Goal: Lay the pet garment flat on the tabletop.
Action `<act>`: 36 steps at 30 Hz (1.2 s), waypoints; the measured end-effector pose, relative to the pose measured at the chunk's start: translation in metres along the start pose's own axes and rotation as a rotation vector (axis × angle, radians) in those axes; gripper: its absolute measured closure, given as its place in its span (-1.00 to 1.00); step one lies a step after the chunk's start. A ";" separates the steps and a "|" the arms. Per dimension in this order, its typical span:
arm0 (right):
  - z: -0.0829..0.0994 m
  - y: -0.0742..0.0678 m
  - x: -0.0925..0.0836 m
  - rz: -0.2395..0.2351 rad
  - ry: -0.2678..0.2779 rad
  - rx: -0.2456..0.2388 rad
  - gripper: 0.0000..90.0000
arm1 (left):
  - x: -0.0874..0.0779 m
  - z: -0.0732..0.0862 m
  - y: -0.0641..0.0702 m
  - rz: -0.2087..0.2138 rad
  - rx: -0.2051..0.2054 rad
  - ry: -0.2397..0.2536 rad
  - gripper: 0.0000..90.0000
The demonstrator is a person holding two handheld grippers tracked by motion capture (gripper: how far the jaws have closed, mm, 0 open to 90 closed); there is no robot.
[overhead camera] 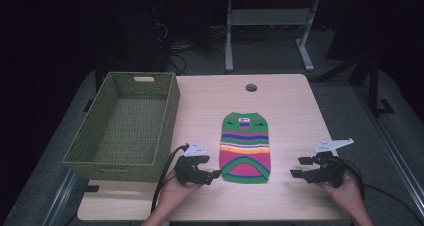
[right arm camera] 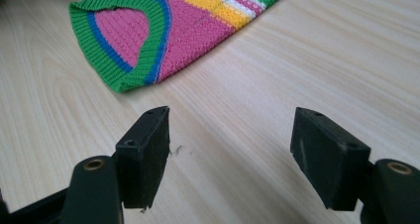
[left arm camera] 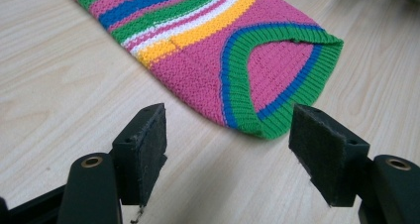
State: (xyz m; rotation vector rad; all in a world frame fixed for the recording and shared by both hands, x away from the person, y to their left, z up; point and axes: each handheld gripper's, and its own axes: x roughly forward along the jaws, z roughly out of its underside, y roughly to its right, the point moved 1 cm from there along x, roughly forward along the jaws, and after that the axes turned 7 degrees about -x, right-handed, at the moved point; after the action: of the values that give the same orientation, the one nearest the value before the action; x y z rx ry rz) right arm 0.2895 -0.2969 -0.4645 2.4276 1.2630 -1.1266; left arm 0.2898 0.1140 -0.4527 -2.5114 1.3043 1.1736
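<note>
My 2 claws flank a striped knitted sweater (overhead camera: pixel 245 147) lying flat on the pale wooden table (overhead camera: pixel 295 111), its green-and-blue hem toward me and its collar pointing away. My left gripper (overhead camera: pixel 218 173) sits just beside the hem's near left corner, jaws apart with nothing between them; in the left gripper view the green ribbed corner of the sweater (left arm camera: pixel 223 60) lies just beyond the open black pads (left arm camera: pixel 148 144), not touching them. My right gripper (overhead camera: pixel 296 167) rests on the other side, a little farther from the cloth, jaws also standing wide and holding nothing; the right gripper view shows bare wood between its pads (right arm camera: pixel 148 149) and the sweater's (right arm camera: pixel 163 30) hem up to the left. A woven green basket (overhead camera: pixel 125 161) stands at the table's left edge, apart from the garment. Near the table's far edge sits 1 round cable hole (overhead camera: pixel 251 87).
</note>
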 end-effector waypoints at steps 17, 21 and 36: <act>0.024 0.001 -0.013 0.029 0.017 0.022 -0.34 | -0.007 0.009 0.003 -0.007 0.001 0.001 -0.34; 0.028 0.001 -0.016 0.035 0.023 0.019 -0.35 | -0.010 0.012 0.002 -0.010 0.002 -0.007 -0.34; 0.038 -0.003 -0.022 0.049 0.037 0.032 -0.39 | -0.016 0.022 0.001 -0.017 -0.004 -0.004 -0.36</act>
State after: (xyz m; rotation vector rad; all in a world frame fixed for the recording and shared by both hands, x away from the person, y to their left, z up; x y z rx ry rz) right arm 0.2590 -0.3262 -0.4749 2.4995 1.1986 -1.1013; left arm 0.2708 0.1322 -0.4574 -2.5162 1.2789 1.1789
